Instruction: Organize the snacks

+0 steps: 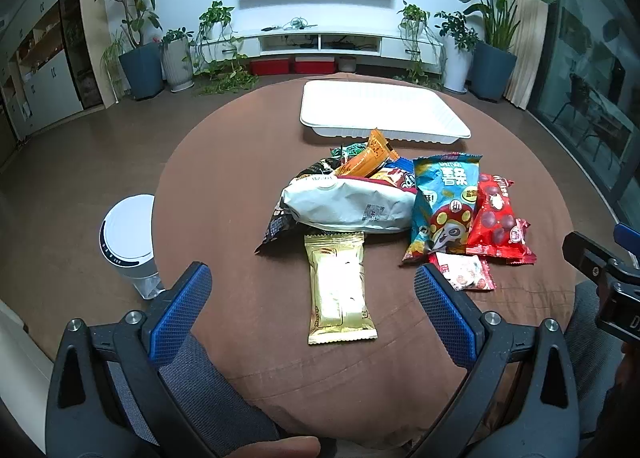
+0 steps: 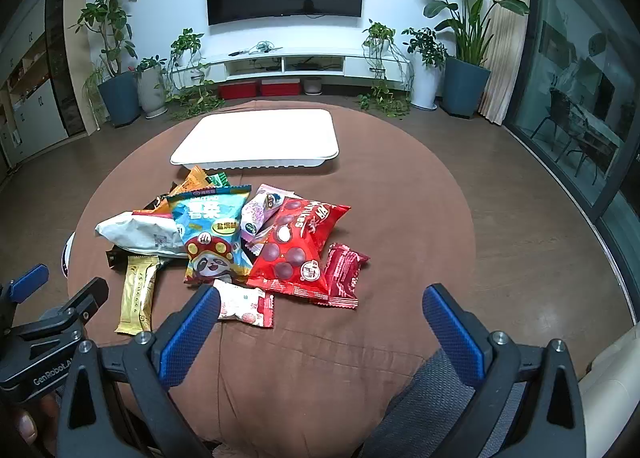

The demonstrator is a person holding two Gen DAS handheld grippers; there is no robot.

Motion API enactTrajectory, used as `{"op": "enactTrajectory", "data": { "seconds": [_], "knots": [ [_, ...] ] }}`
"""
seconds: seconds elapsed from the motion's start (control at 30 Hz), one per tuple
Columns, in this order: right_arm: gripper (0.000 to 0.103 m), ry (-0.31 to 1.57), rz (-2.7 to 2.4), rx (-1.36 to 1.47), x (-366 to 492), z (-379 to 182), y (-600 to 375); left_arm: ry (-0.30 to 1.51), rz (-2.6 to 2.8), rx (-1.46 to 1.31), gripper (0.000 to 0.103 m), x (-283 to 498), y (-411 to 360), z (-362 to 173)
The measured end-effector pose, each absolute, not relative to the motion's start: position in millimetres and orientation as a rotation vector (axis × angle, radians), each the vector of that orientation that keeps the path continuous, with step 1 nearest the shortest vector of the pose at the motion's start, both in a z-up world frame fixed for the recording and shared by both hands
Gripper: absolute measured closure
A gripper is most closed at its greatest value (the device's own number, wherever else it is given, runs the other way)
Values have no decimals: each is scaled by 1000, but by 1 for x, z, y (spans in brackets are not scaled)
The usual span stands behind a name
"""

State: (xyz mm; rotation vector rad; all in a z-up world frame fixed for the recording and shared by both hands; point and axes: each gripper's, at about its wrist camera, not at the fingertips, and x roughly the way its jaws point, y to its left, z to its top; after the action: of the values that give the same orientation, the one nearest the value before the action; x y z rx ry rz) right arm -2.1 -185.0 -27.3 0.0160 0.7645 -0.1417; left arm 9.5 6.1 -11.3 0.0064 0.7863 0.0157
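Snacks heaped, tray bare, both tongs spread

Tablecloth (image 1: 224,186), brown and round, fills most of what I see from either hand. At twelve o'clock on it, at the far edge, sits the white tray (image 1: 452,126), with no packet in it. Just short of the tray, at the table's middle, lies the snack pile. Biggest in it is the white bag (image 1: 348,204), lying on its side at the nine o'clock end of the heap. Leaning beside it at three o'clock is the blue chips bag (image 1: 444,202) with a cartoon face, and touching that, further toward three, the red chocolate-ball bag (image 1: 496,218). An orange packet (image 1: 368,160) pokes out at the pile's twelve o'clock side, toward the tray. A gold wrapped bar (image 1: 340,286) lies flat at six o'clock of the white bag, its far end touching the heap. A small red-and-white packet (image 1: 468,272) lies at six o'clock of the blue bag.

My left gripper (image 1: 314,314) hangs above the near cloth, tilted downward, jaws spread wide with nothing pinched; the gold bar shows between its blue pads without touching them. My right gripper (image 2: 320,328) is likewise spread and empty, with the small red-and-white packet just beside its left pad.
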Motion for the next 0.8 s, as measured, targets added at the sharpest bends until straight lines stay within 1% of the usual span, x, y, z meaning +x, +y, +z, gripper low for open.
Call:
{"op": "enactTrajectory", "data": {
  "seconds": [0.8],
  "knots": [
    [0,763,-139,14,-3,-27,-182,796,20,5,0,11,6,-15]
  ]
}}
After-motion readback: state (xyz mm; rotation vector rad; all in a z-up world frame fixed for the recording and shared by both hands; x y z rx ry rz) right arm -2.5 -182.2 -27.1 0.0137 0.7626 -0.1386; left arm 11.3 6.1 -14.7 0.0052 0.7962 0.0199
